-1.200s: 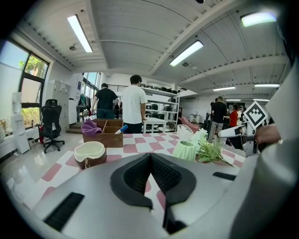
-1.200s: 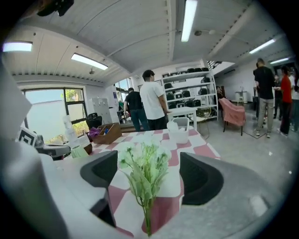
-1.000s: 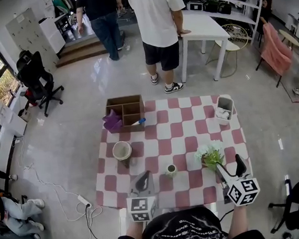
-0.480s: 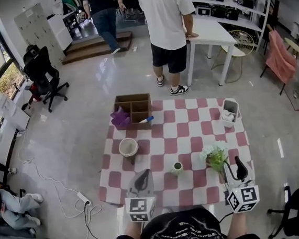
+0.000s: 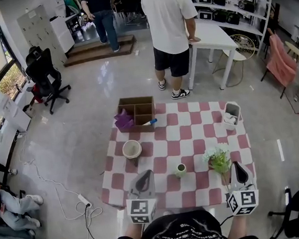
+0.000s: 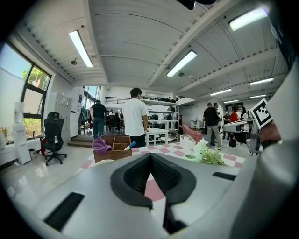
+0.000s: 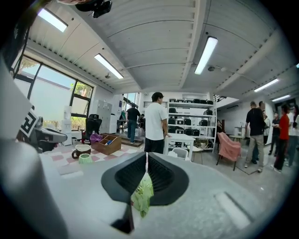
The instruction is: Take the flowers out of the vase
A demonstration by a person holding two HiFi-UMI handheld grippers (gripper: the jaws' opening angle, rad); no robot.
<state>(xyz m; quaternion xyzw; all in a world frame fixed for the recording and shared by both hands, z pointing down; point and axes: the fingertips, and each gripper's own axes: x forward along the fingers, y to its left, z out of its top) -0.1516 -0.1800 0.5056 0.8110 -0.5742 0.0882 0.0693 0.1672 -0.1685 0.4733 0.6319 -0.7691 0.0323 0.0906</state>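
A bunch of flowers [image 5: 218, 156] with white blooms and green leaves lies over the right front of the checked cloth. Its brownish stem end points toward my right gripper [image 5: 237, 164]. In the right gripper view the right gripper [image 7: 146, 161] has just been closing and is now shut on a green leaf [image 7: 142, 193] of the flowers. A small green vase [image 5: 181, 169] stands apart, left of the flowers; it also shows in the right gripper view [image 7: 85, 158]. My left gripper [image 5: 144, 174] hovers at the front left, shut and empty [image 6: 150, 158]. The left gripper view shows the flowers [image 6: 211, 155] too.
A brown-rimmed mug [image 5: 132, 149] sits left of centre. A wooden divided box [image 5: 139, 110] with a purple cloth [image 5: 124, 119] stands at the far left edge, a white basket [image 5: 231, 112] at the far right. A person [image 5: 171, 30] stands by a white table beyond.
The right gripper's jaws were wide open beside the flowers and have come shut on them. Both grippers have risen a little, and the flowers have shifted slightly toward the right gripper.
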